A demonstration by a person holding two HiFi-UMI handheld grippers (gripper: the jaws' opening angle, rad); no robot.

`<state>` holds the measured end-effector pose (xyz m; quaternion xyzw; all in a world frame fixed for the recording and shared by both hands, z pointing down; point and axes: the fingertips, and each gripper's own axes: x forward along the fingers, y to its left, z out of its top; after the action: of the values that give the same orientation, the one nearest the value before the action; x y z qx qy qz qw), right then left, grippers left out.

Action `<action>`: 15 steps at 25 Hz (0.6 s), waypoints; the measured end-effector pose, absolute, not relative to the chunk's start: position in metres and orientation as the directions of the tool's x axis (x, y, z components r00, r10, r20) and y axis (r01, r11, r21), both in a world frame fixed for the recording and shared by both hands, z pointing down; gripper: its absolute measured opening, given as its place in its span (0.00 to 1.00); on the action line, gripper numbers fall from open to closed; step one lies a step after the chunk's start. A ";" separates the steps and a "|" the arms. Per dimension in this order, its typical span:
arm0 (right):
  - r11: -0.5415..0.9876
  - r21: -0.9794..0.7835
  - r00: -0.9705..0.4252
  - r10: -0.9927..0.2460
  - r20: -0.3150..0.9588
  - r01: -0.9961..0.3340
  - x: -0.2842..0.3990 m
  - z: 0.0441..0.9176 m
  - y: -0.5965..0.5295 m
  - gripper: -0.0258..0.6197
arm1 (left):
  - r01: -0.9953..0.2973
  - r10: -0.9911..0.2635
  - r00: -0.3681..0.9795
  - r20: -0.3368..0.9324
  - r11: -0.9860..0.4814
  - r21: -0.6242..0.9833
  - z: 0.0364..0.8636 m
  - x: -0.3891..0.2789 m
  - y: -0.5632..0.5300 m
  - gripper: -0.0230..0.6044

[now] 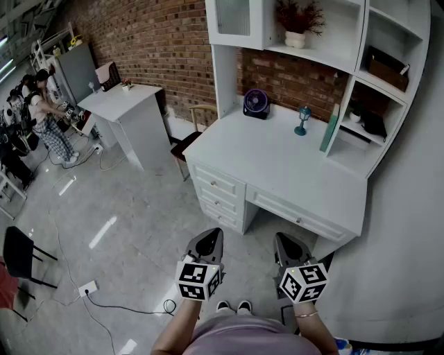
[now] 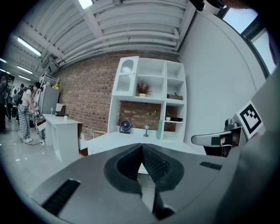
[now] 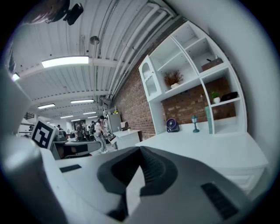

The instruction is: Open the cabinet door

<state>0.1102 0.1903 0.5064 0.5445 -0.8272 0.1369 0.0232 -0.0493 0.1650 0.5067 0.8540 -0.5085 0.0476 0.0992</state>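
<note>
Nearest body: left tongs point(image 1: 211, 237) and right tongs point(image 1: 284, 239) side by side, both pressed together, nothing held, aimed at counter point(image 1: 277, 159). Likely ready stance, well short of reach. Drawers point(image 1: 218, 186) closed. Farthest: cabinet door point(image 1: 234, 17), upper left, closed, contents unclear. Open shelves hold plant point(image 1: 297, 21), basket point(image 1: 387, 69).

**Cabinet door shut at the hutch's upper left**

The cabinet door point(image 1: 234, 17) has a white frame around a pale glass pane that looks ribbed and is arched at the top. It stands upright and closed, flush with its surround. It fronts the upper left compartment of the white hutch point(image 1: 224, 76), which rises along the back edge of the desk point(image 1: 277, 159), so the door sits above the desk's back left corner. Its handle is too small to make out.
</note>
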 end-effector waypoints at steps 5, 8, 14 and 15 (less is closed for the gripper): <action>0.376 -0.202 -0.413 -0.890 0.194 -0.904 0.110 0.508 0.195 0.04 | -0.879 -0.860 0.476 0.185 -0.458 0.134 0.509 -0.048 0.170 0.04; 0.384 -0.209 -0.423 -0.885 0.194 -0.899 0.111 0.509 0.194 0.04 | -0.882 -0.863 0.469 0.187 -0.447 0.149 0.512 -0.048 0.170 0.04; 0.390 -0.207 -0.429 -0.882 0.196 -0.897 0.112 0.511 0.191 0.04 | -0.890 -0.874 0.450 0.181 -0.424 0.165 0.514 -0.050 0.166 0.04; 0.391 -0.208 -0.429 -0.883 0.191 -0.897 0.113 0.511 0.191 0.04 | -0.893 -0.877 0.444 0.180 -0.419 0.163 0.514 -0.050 0.165 0.04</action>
<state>0.1133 0.1905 0.5108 0.5338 -0.8335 0.1403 0.0247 -0.0500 0.1652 0.5136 0.8417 -0.5260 0.0336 0.1176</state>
